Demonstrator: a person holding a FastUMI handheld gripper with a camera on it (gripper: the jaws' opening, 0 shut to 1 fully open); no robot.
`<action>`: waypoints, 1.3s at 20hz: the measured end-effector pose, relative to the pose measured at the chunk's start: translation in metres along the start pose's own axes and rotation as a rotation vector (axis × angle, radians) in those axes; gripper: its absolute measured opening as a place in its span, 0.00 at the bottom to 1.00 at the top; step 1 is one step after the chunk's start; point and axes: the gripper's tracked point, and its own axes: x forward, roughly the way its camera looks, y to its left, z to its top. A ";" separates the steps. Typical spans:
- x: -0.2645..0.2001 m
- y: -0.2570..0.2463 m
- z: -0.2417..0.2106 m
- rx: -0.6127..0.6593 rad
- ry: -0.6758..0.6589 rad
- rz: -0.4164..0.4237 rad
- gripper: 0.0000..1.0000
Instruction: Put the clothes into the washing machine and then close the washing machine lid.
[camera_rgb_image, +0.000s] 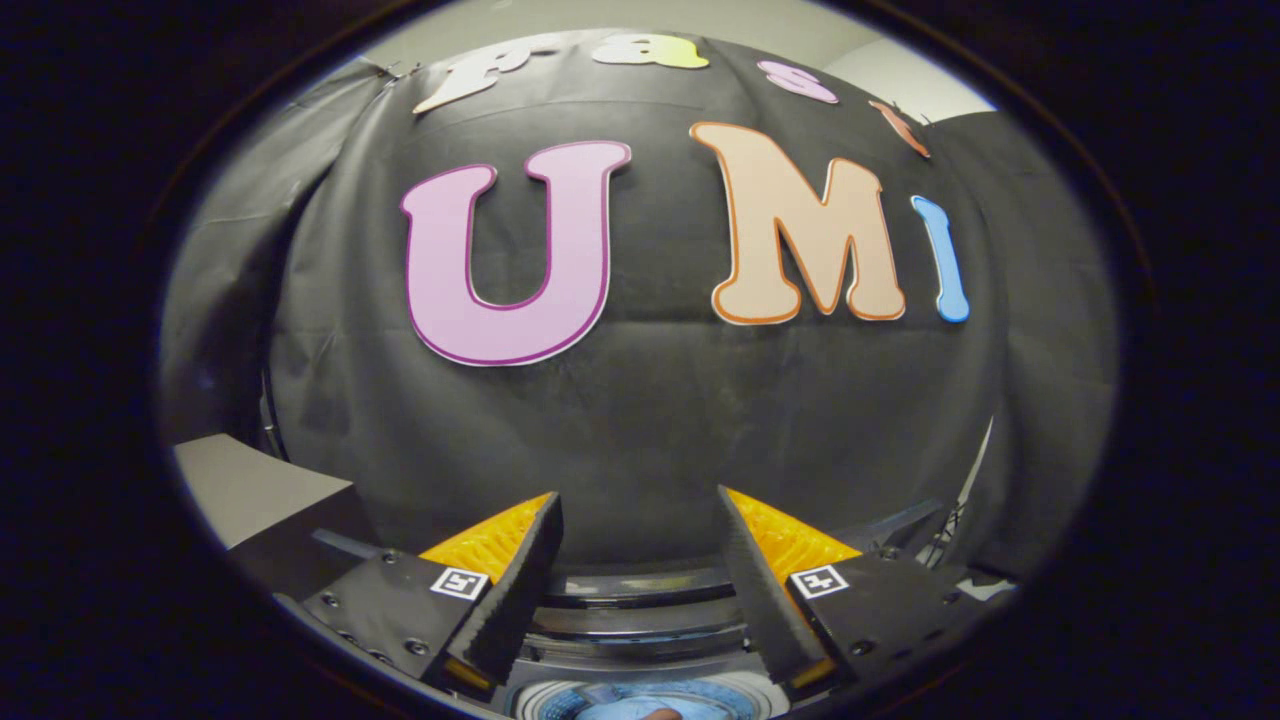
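My gripper (638, 500) is open, its two fingers spread wide with nothing between them, pointing at the booth's black cloth wall. Below and between the fingers I look down on the washing machine's round top rim (640, 615). Inside its open drum a patch of blue cloth (640, 703) shows, partly hidden by the fingers. The machine's lid cannot be made out from here.
A grey flat surface (250, 485) lies to the left of the left finger, beside the machine. Dark cables or a stand (945, 540) show to the right of the right finger, against the cloth wall.
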 end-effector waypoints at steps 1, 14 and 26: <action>-0.003 0.000 0.000 0.002 -0.001 -0.005 0.94; -0.032 -0.004 -0.010 0.002 -0.022 -0.020 0.94; -0.055 -0.016 -0.042 0.042 -0.002 -0.053 0.93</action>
